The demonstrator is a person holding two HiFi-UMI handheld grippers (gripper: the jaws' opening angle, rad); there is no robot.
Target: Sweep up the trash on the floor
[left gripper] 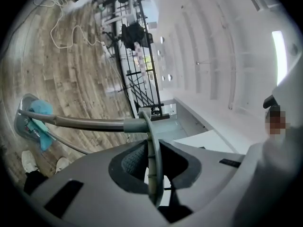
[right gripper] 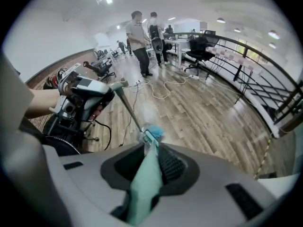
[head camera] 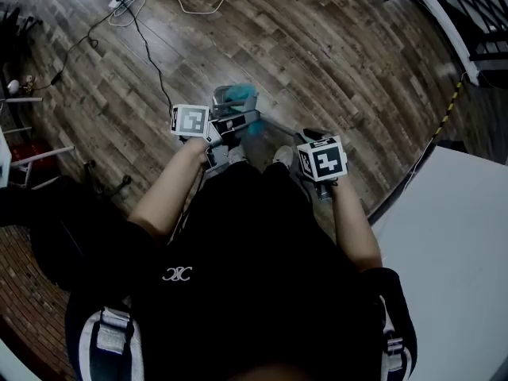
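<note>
Head view: the left tool point(head camera: 228, 124) and right tool point(head camera: 311, 138) reach out over the wooden floor point(head camera: 333, 46), where the grey dustpan point(head camera: 224, 101) and teal brush point(head camera: 244, 95) sit just ahead of the person's shoes point(head camera: 283, 156) — no trash can be made out. Left gripper view: this tool is clenched on the thin grey dustpan handle point(left gripper: 90, 124), a stiff, light, smooth rod likely to twist unless taken near its top loop. Right gripper view: that tool grips the flat teal brush handle point(right gripper: 143, 181) — light plastic, probably slightly springy, best held high so the bristles point(right gripper: 154, 132) do the bending.
</note>
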